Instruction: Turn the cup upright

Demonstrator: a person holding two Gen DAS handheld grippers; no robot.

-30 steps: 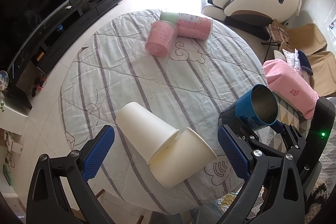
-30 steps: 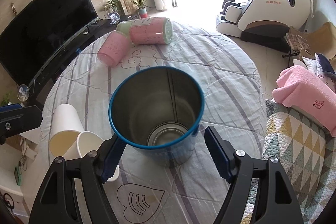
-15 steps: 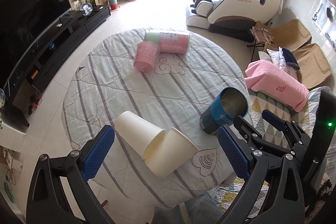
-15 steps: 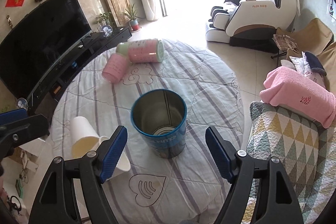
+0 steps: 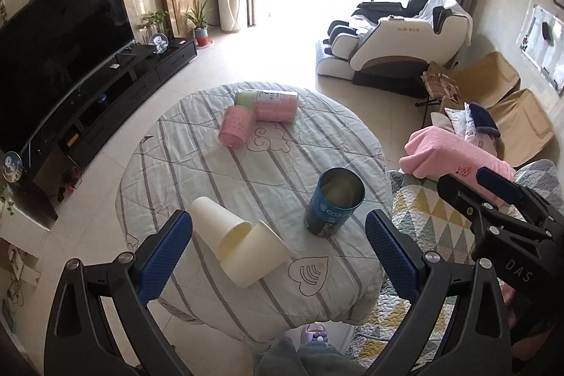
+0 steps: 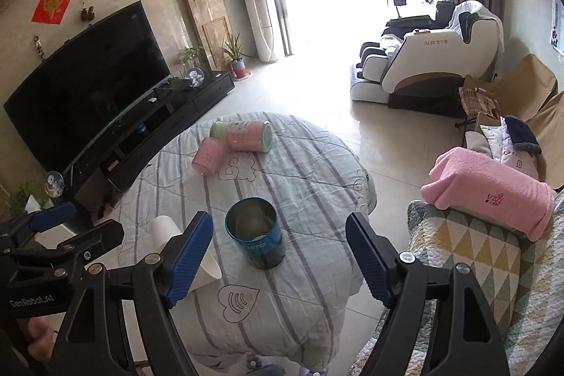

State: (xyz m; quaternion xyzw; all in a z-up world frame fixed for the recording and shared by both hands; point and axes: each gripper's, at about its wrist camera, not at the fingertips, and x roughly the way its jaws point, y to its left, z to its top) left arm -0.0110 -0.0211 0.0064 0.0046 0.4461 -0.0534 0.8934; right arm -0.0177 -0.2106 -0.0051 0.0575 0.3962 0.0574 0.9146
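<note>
Upright can (image 5: 334, 202) right of two toppled cups (image 5: 239, 244) on table (image 5: 197, 164).

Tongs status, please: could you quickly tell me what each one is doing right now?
Left tongs: open, holding nothing.
Right tongs: open, holding nothing; blue metal can stands free on the table.

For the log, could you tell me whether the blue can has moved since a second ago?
Yes. The blue can went from tilted in the air to upright on the tablecloth.

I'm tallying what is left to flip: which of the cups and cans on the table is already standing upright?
Only the blue can, open mouth up near the table's right edge. The two white paper cups and the two pink containers all lie on their sides.
</note>
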